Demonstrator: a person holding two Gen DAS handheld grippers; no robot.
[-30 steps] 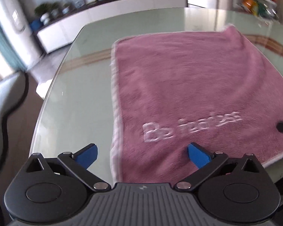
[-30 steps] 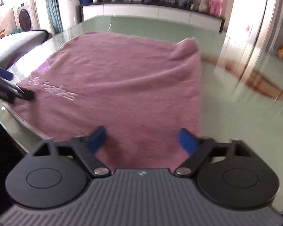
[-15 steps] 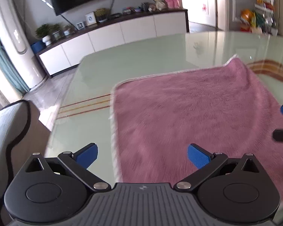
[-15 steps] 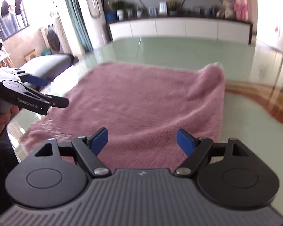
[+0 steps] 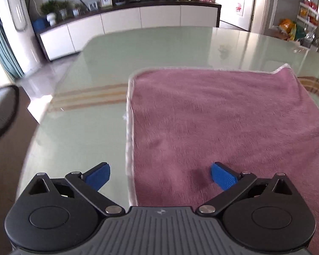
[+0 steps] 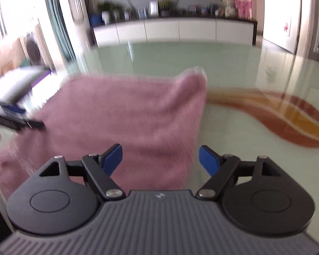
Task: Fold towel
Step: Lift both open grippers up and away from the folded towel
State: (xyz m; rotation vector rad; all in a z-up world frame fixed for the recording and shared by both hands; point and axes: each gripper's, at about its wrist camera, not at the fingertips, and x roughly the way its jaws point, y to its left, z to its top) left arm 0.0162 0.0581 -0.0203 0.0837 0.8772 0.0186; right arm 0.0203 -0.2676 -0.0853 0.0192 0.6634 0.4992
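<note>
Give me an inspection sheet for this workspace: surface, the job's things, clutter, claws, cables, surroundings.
Surface: glossy pale green glass table with curved orange and brown stripes.
Job's things: pink towel lying spread flat and unfolded, white-trimmed left edge; far right corner slightly raised.
Clutter: nothing seen on the table besides the towel.
Claws: left claw open, straddling the towel's left edge near its near corner, holding nothing; right claw open, straddling the right edge, holding nothing. Contact with the cloth cannot be told.
Cables: nothing seen.
Surroundings: white low cabinet with plants, photo frames and ornaments on top; teal curtain at left; open doorway at right.
</note>
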